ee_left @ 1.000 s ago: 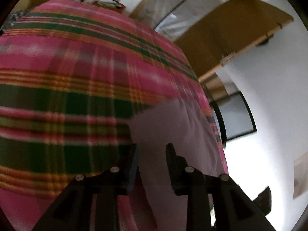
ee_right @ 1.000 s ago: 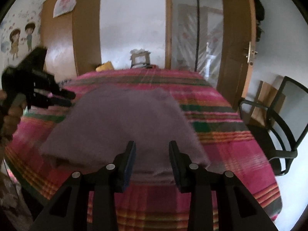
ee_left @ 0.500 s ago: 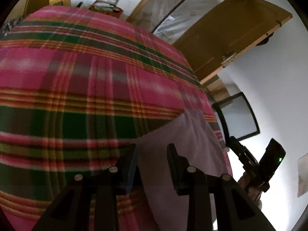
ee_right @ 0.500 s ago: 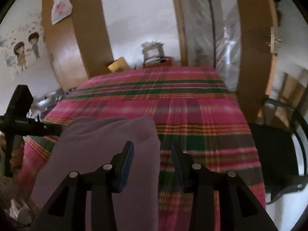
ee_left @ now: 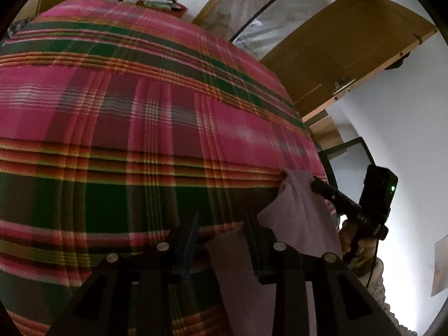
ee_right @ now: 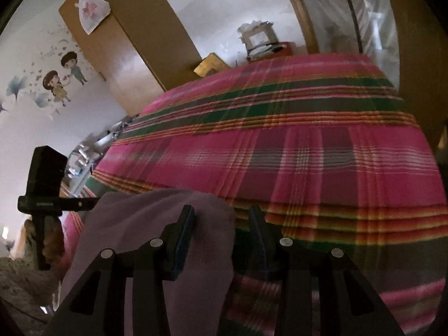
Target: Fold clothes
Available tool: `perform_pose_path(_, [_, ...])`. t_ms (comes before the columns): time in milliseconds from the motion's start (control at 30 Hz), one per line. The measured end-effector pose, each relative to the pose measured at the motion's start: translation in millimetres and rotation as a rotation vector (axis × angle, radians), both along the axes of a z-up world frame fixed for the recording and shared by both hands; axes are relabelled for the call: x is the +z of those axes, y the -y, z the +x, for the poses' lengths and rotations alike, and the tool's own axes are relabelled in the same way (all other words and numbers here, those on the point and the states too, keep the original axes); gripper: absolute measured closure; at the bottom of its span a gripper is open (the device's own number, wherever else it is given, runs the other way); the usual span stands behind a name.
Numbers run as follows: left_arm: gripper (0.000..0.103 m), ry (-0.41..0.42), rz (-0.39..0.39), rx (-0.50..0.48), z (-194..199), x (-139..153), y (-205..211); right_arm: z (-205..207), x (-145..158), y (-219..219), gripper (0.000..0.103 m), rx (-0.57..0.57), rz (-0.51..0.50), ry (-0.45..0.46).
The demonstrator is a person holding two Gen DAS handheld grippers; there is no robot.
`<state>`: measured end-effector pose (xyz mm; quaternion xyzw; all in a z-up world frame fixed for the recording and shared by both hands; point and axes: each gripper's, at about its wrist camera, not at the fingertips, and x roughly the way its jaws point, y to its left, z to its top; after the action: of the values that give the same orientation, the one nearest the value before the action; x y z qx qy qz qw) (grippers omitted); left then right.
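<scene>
Item: lilac garment (ee_right: 156, 240) on our plaid bed (ee_left: 140, 128). Our left gripper (ee_left: 222, 240) and right gripper (ee_right: 221, 235): both parted, gripping nothing.

plaid-covered bed (ee_left: 140, 128), mauve garment (ee_right: 156, 224) at edge

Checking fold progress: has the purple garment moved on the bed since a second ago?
Yes. The purple garment has moved left and nearer, baring more of the plaid bedspread.
</scene>
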<state>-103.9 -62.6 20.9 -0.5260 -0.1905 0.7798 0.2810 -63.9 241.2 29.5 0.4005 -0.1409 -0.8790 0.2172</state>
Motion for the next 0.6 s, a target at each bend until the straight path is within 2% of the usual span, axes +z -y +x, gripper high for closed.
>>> perform_pose_path(100, [0.070, 0.022, 0.002, -0.032, -5, -5, -6, -4, -5, -1, 0.062, 0.026, -0.044, 0.007])
perform_pose_path(167, [0.070, 0.029, 0.015, -0.042, -6, -6, -8, -3, -6, -2, 0.075, 0.040, -0.068, 0.010])
perform_pose_path(267, [0.070, 0.048, 0.043, -0.051, -8, -7, -8, 0, -3, -1, 0.088, 0.052, -0.083, -0.005])
perform_pose_path(433, [0.070, 0.036, 0.097, -0.051, -5, -1, 0, 10, 4, -4, 0.090, 0.035, -0.113, -0.039])
perform_pose_path(500, [0.070, 0.055, 0.115, -0.046, -5, -4, 4, 13, 7, -8, 0.090, 0.007, -0.128, -0.051])
perform_pose_path(600, [0.064, 0.087, 0.136, -0.041, -5, -9, 9, 21, 8, -8, 0.090, -0.029, -0.121, -0.061])
